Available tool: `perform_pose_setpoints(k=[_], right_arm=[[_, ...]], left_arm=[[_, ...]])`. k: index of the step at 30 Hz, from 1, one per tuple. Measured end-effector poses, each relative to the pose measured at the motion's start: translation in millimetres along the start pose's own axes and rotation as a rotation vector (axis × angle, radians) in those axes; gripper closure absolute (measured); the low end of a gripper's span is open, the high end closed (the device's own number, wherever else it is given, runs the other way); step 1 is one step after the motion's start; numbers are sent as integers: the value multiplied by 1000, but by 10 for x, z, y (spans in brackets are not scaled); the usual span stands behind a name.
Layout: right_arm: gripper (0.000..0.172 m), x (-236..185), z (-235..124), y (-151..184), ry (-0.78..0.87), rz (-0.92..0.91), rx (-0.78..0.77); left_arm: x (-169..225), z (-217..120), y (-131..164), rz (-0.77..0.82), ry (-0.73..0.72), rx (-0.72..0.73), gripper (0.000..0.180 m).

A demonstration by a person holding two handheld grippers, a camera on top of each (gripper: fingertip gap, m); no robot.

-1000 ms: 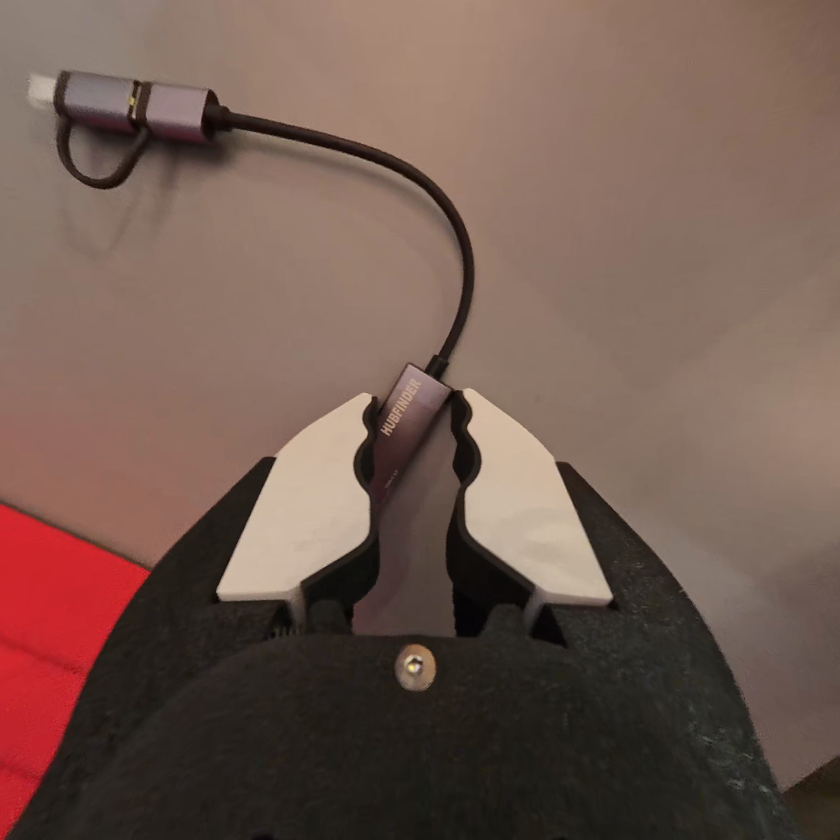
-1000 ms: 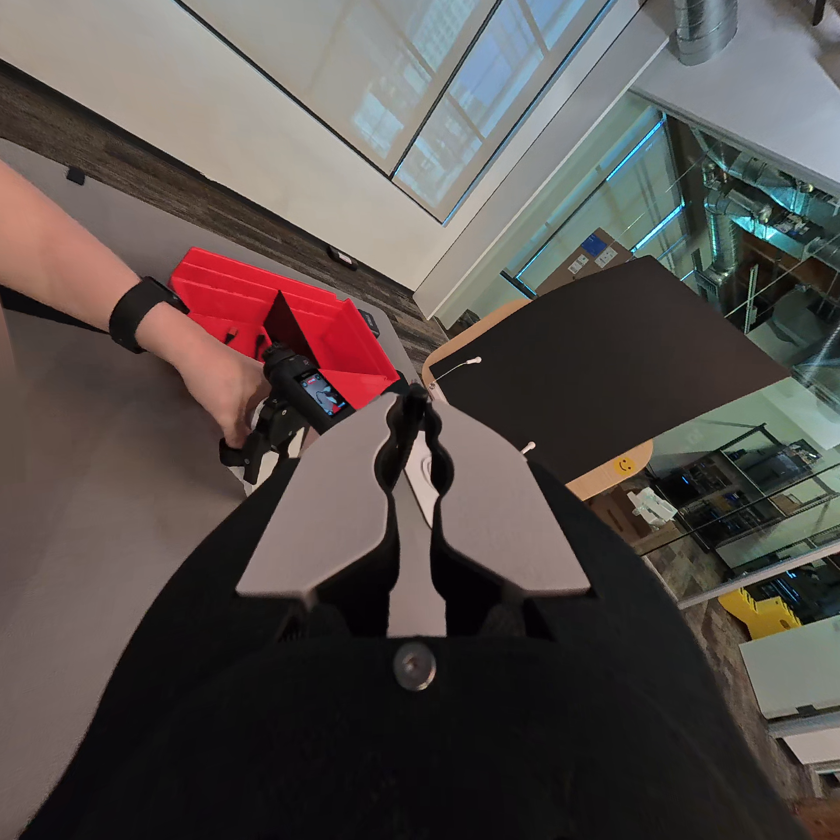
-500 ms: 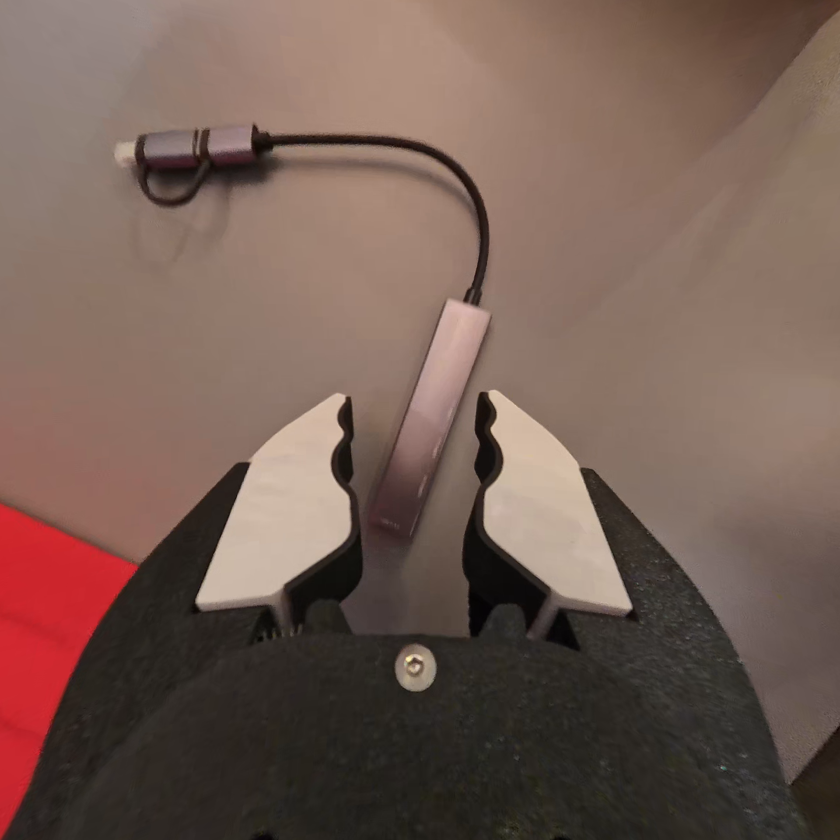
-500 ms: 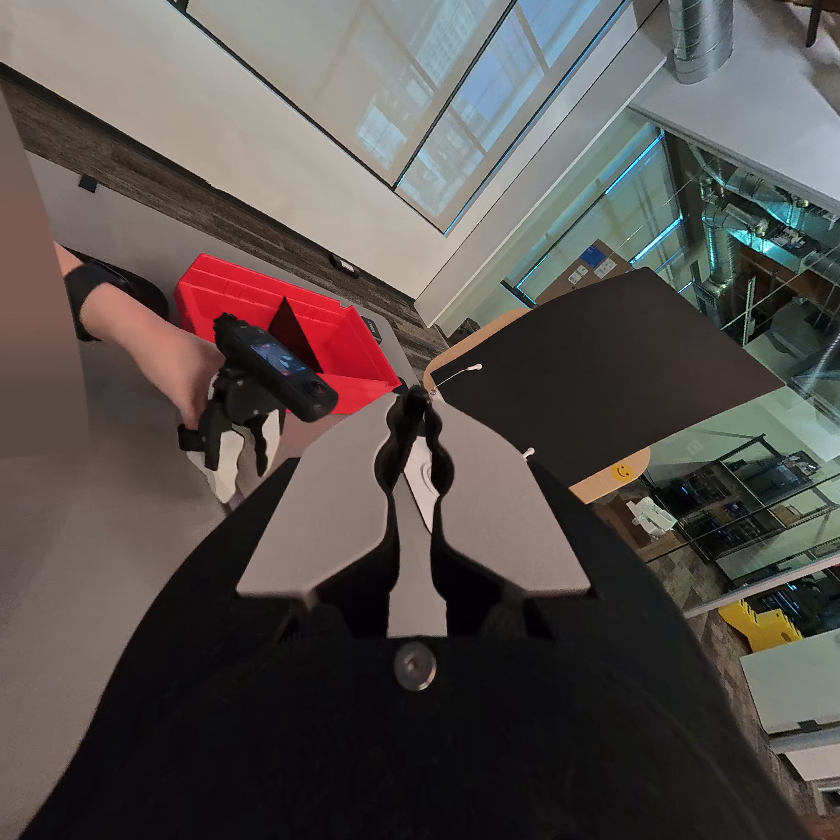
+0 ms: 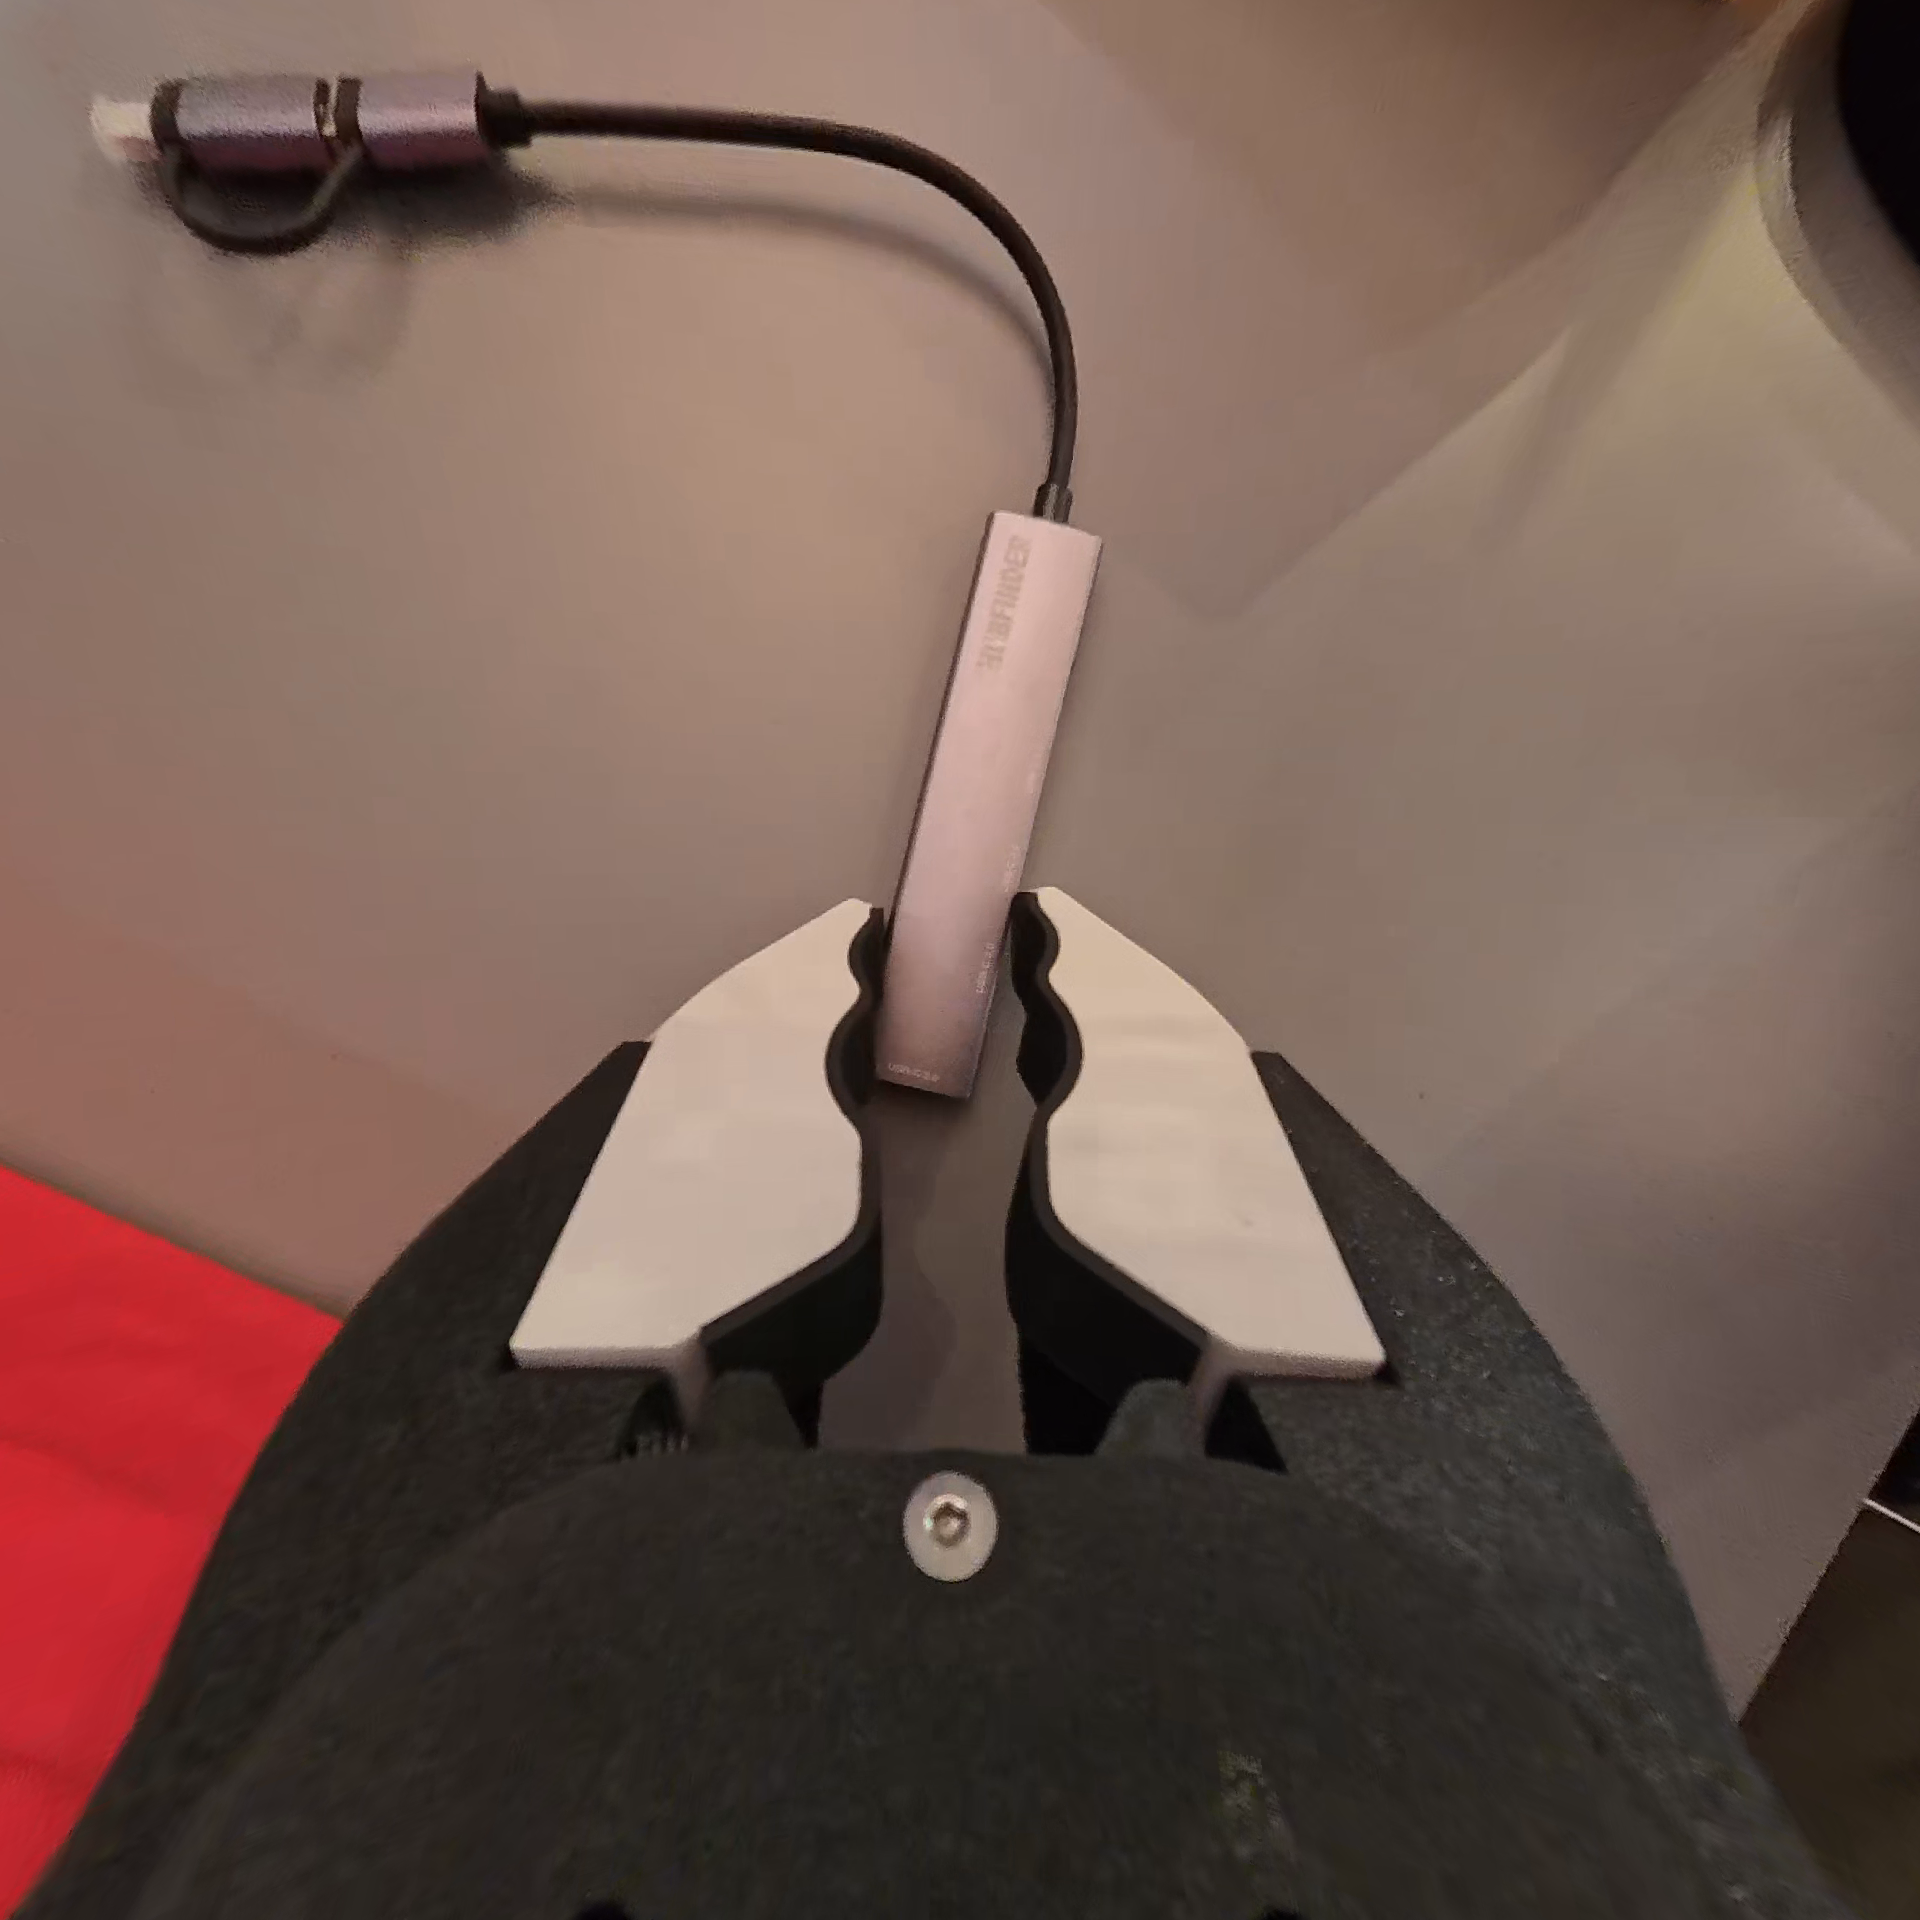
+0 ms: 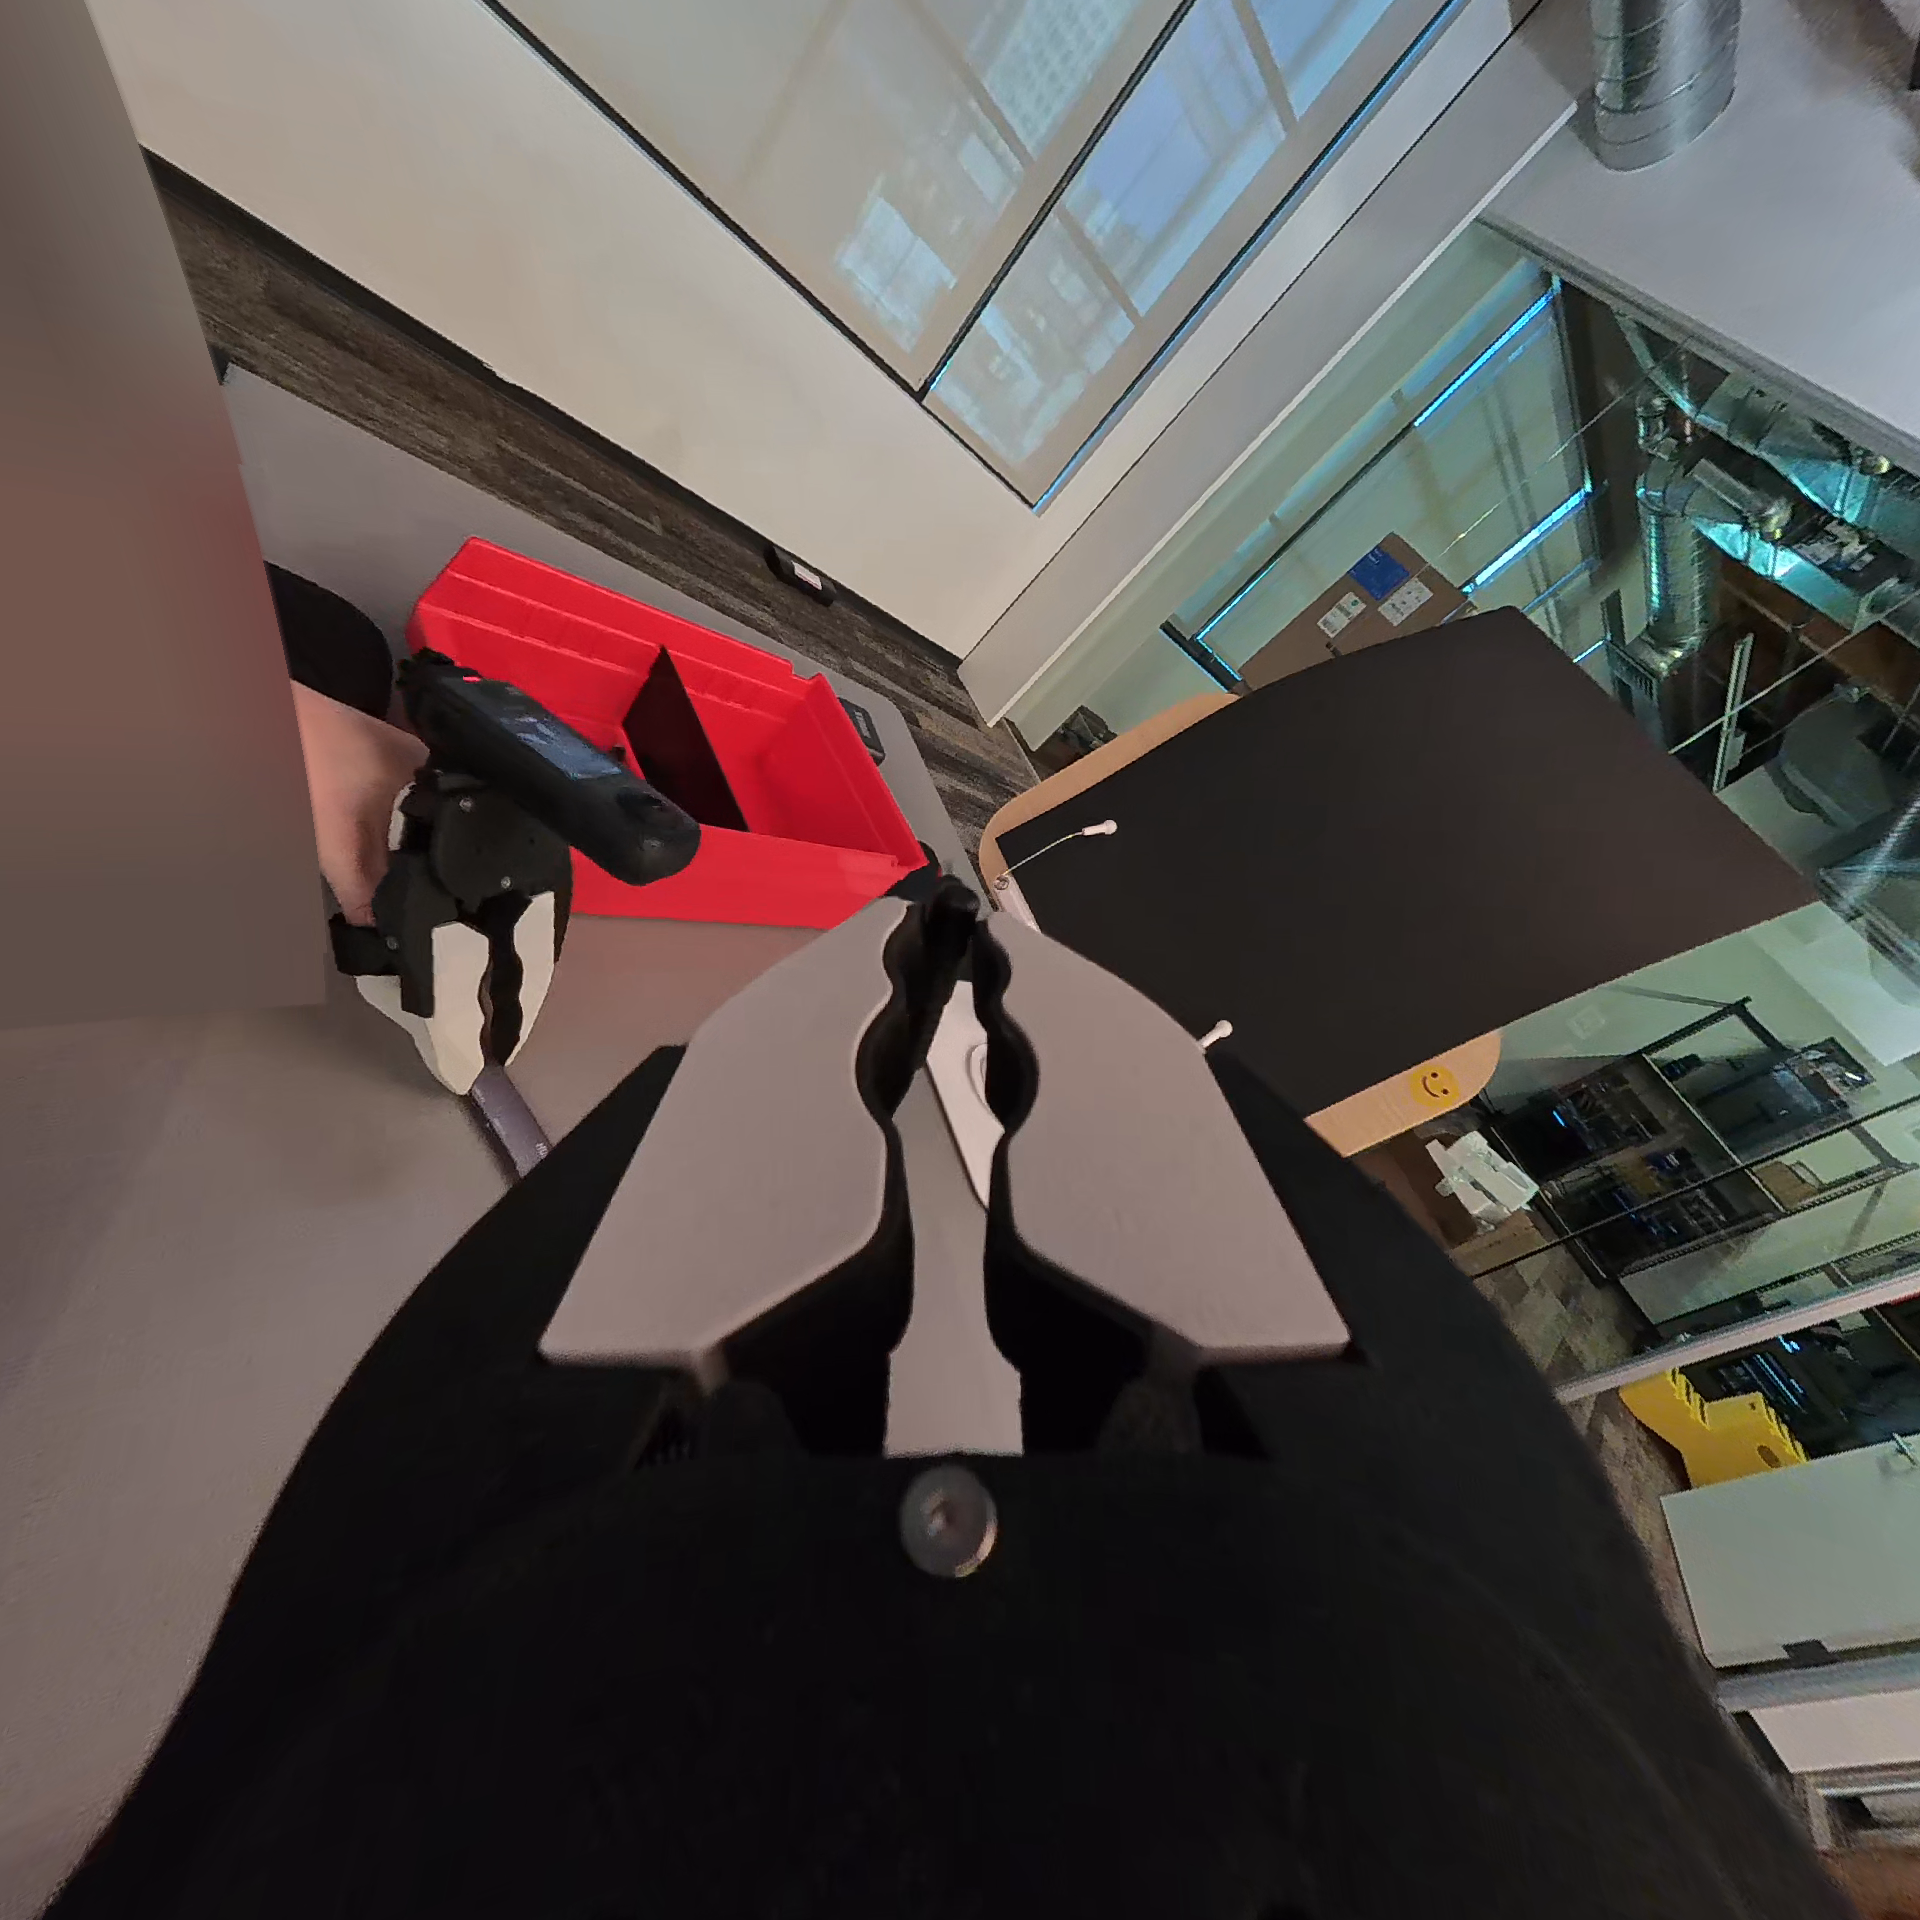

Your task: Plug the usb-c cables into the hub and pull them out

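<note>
Left wrist view: left claw (image 5: 948, 914) clamps the grey hub (image 5: 1003, 790) on the table (image 5: 520, 623); right claw (image 6: 945, 914) pinches a black cable plug (image 6: 948, 920).

Grey table (image 5: 520, 623), grey hub (image 5: 997, 790) with black cable (image 5: 935, 177), red bin (image 6: 727, 831)

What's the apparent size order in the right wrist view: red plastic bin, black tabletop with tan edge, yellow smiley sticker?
Largest to smallest, as they appear:
1. Black tabletop with tan edge
2. Red plastic bin
3. Yellow smiley sticker
The bin and tabletop lie at different distances from the camera, so this is apparent size only.
</note>
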State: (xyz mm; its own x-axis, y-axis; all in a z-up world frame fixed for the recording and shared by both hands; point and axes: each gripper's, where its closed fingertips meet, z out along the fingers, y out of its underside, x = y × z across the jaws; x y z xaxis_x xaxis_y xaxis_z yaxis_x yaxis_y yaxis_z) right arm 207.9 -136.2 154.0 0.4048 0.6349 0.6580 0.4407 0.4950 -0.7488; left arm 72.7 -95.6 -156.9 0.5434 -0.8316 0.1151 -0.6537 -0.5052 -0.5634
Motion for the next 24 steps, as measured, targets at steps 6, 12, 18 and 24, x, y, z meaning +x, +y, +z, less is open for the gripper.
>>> perform_pose_setpoints(k=[6, 12, 18, 24], right_arm=[[163, -10, 31, 28, -5, -8, -15], [163, -16, 38, 34, -9, -12, -15], [163, -34, 78, 70, -23, -6, -29], [163, -104, 254, 153, -70, -9, -70]], left_arm=[[40, -4, 27, 61, 8, 23, 150], [3, 20, 22, 179, -121, 59, 158], [22, -29, -95, 77, -27, 101, 159], [31, -541, -649, 57, 43, 253, 159]])
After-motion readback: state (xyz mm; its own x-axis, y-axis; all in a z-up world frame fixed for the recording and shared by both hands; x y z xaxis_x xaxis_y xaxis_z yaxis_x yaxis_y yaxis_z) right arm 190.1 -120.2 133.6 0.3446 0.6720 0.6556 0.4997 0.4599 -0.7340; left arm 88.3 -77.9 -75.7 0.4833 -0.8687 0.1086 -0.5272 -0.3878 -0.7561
